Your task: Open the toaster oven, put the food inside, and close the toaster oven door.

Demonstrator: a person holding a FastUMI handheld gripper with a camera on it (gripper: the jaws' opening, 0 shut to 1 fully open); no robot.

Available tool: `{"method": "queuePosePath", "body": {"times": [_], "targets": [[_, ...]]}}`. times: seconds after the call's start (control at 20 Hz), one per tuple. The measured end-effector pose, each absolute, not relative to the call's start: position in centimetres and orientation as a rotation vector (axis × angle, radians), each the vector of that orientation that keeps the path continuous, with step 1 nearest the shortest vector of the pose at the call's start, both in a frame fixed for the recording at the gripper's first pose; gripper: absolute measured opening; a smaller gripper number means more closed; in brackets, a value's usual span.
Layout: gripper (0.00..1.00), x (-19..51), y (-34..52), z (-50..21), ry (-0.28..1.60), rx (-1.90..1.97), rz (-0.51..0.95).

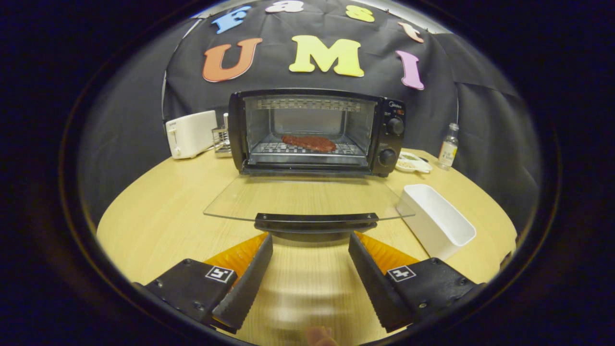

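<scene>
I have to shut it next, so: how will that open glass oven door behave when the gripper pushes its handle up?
The glass door lies flat, hinged at the toaster oven, so it should swing up stiffly. Its handle looks smooth and may slip. The open gripper sits just below it. The oven looks small and might slide back.

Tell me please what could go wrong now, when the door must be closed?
1. The tongs are open, just below and before the door handle. They could slip off the handle on the lift, and the glass door would drop back.
2. The white tray lies close beside the door's right corner; a sideways swing might knock it.
3. The food already lies on the rack, so a hard slam could shake it or push the toaster oven backward.
</scene>
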State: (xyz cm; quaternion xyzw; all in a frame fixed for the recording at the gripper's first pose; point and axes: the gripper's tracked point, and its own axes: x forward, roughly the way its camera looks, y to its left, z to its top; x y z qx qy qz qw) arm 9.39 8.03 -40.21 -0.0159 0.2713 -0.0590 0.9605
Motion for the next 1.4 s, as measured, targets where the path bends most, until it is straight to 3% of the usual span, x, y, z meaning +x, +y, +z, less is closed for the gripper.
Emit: {"method": "queuePosePath", "body": {"times": [0.3, 1.4], "targets": [[1.00, 10.3, 8.4, -40.8, 0.593, 0.022, -0.109], [1.00, 12.3, 8.6, -33.8, 0.379, -0.014, -0.115]]}}
